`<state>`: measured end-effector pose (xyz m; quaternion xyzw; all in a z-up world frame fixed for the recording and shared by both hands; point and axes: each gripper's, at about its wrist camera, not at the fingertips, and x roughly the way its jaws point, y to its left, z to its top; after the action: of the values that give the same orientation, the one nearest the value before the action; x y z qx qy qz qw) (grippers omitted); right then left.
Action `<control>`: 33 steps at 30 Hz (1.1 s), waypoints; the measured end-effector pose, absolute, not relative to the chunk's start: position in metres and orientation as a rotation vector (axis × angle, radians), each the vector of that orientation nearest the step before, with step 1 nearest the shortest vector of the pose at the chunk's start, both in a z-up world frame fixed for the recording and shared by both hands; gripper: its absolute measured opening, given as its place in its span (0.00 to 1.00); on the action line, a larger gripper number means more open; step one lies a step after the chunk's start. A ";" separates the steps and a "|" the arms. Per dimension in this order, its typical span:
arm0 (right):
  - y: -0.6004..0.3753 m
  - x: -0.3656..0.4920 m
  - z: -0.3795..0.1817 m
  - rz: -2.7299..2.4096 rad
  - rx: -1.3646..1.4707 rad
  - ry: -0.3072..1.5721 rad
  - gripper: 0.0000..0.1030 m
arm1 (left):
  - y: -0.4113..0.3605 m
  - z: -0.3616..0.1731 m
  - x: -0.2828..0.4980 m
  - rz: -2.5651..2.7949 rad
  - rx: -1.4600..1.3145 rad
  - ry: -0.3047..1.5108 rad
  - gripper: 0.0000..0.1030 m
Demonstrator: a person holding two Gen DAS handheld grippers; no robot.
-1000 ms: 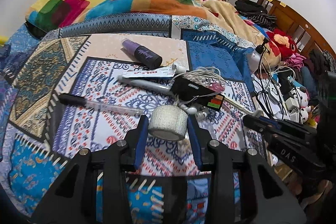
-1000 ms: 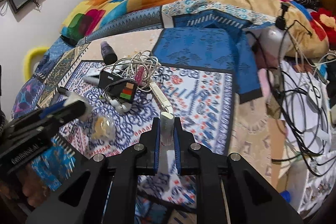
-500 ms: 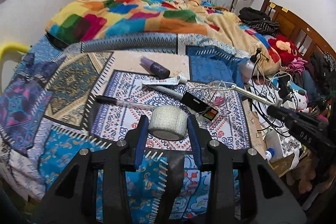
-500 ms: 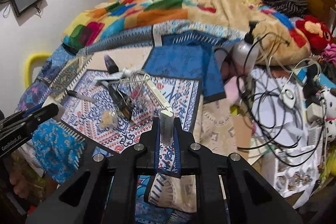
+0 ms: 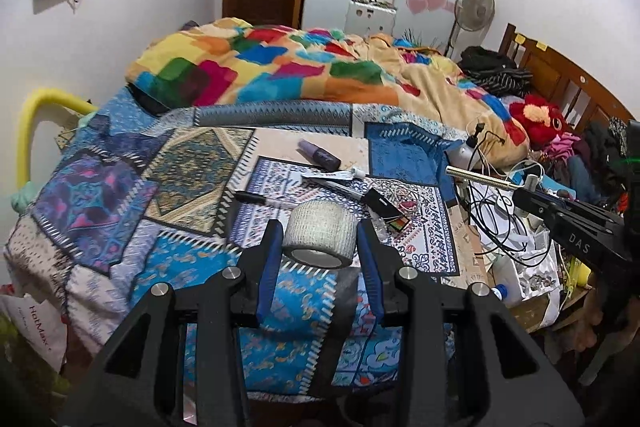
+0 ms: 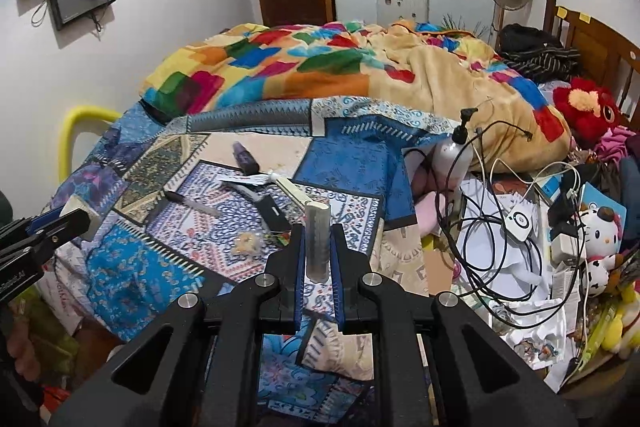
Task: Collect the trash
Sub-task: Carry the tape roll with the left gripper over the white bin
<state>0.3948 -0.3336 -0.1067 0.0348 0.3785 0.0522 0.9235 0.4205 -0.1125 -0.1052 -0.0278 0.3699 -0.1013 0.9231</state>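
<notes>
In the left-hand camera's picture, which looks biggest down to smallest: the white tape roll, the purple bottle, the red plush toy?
1. White tape roll, though it is nearest the camera
2. Red plush toy
3. Purple bottle

A bottle (image 5: 319,155) lies behind a pen (image 5: 256,199) on the bed (image 5: 120,187).

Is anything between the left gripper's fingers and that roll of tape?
Nothing visible. The left gripper is shut on the roll of tape, a finger on each side, held above the patchwork bedspread.
</notes>
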 end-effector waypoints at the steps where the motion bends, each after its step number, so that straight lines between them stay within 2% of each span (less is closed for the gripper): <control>1: -0.331 0.391 -0.104 0.114 0.067 0.772 0.10 | -0.108 -0.102 0.415 -0.200 -0.060 0.754 0.36; 20: -0.221 0.303 -0.047 0.314 -0.030 0.667 0.10 | 0.002 -0.048 0.286 -0.045 -0.128 0.632 0.36; 33: -0.128 0.253 -0.040 0.496 -0.117 0.647 0.10 | 0.088 -0.057 0.210 0.102 -0.110 0.639 0.36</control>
<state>0.2526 -0.1277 -0.0403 -0.0568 0.3145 0.2412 0.9164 0.2103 0.0880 -0.0573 -0.0542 0.3138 0.0503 0.9466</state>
